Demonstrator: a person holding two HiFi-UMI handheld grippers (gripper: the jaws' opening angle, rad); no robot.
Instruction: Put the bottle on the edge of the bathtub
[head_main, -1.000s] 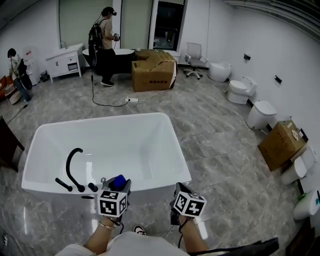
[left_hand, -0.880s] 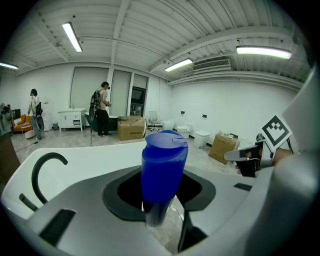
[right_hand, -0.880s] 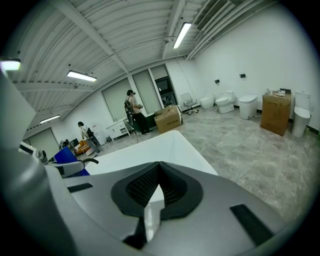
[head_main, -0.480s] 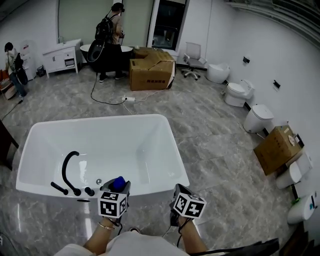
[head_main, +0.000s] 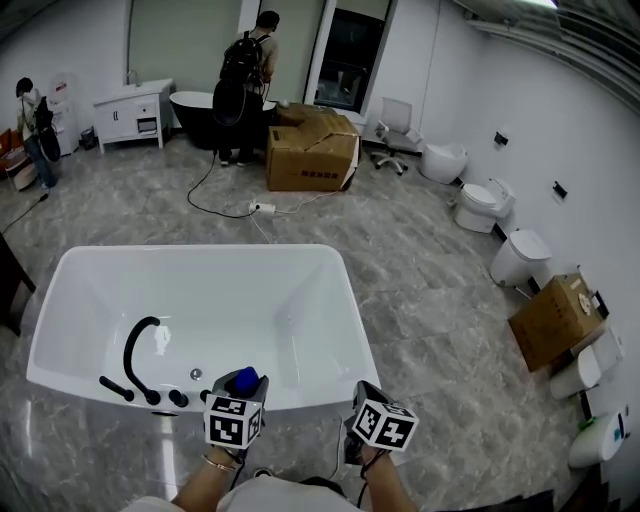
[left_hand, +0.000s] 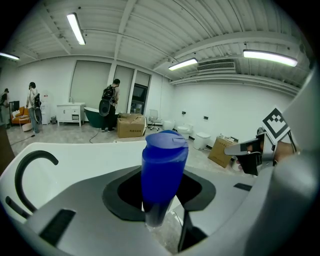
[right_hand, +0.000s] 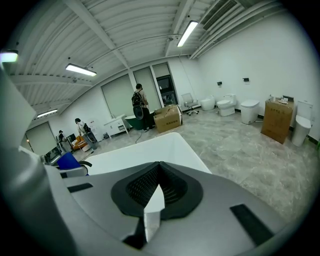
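Note:
A blue bottle (head_main: 244, 380) with a flip cap stands upright between the jaws of my left gripper (head_main: 240, 390), which is shut on it. In the left gripper view the bottle (left_hand: 162, 172) fills the middle and the left gripper (left_hand: 161, 192) clamps its lower body. It hangs just over the near rim of the white bathtub (head_main: 310, 398), beside the black faucet (head_main: 135, 352). My right gripper (head_main: 362, 392) is to the right, at the tub's near right corner, shut and empty. In the right gripper view the pads of the right gripper (right_hand: 159, 169) meet, with the tub (right_hand: 150, 147) beyond.
A power cable (head_main: 262, 210) trails over the grey tiles behind the tub. A cardboard box (head_main: 312, 152) and a person (head_main: 245, 75) are at the back. Toilets (head_main: 520, 255) and another box (head_main: 555, 320) line the right wall. A white cabinet (head_main: 135, 108) stands at the back left.
Both grippers sit slightly lower in the head view, the bottle still held. The tub's near rim has drawn closer. The person at the back has walked right, towards the doorway.

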